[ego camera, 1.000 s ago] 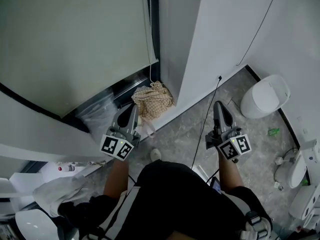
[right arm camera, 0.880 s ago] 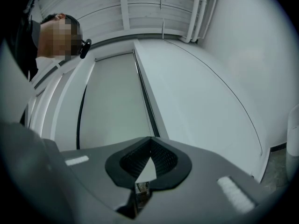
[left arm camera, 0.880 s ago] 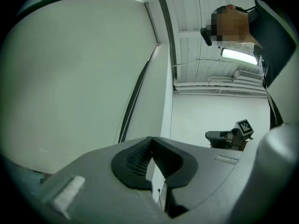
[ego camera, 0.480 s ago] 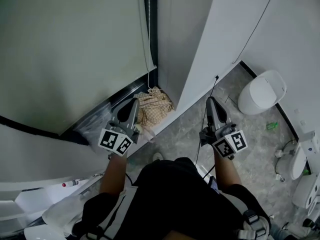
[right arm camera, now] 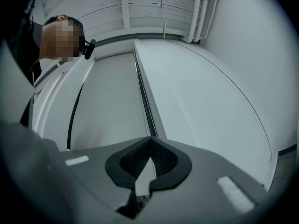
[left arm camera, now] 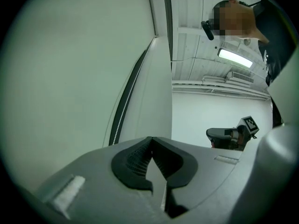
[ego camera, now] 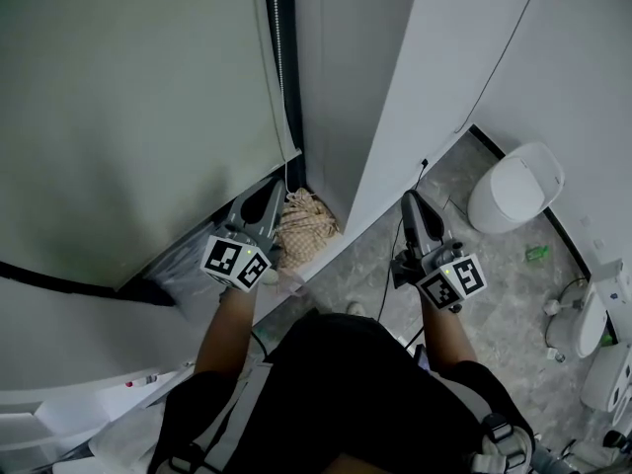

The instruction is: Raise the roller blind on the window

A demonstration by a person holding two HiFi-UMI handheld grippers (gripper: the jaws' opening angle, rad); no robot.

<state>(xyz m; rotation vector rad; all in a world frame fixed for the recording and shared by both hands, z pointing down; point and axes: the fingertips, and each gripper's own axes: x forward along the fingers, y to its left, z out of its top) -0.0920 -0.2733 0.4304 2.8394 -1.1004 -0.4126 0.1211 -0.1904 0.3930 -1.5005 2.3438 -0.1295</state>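
Hovering before the lowered roller blind (ego camera: pixel 128 97) covering the window at left, left hand-held gripper (ego camera: pixel 269 194) clenched and empty beside its bead chain (ego camera: pixel 276 38), right hand-held gripper (ego camera: pixel 409 201) also clenched, empty, checked cloth (ego camera: pixel 308 227) on the floor between them

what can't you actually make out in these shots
- Lower end of the chain: head view, too thin, lost beside the left gripper.
- Part of the checked cloth: head view, hidden by that gripper.
- Small green thing: head view, too small to name.
- Top of the blind: head view, cut off by the upper edge.
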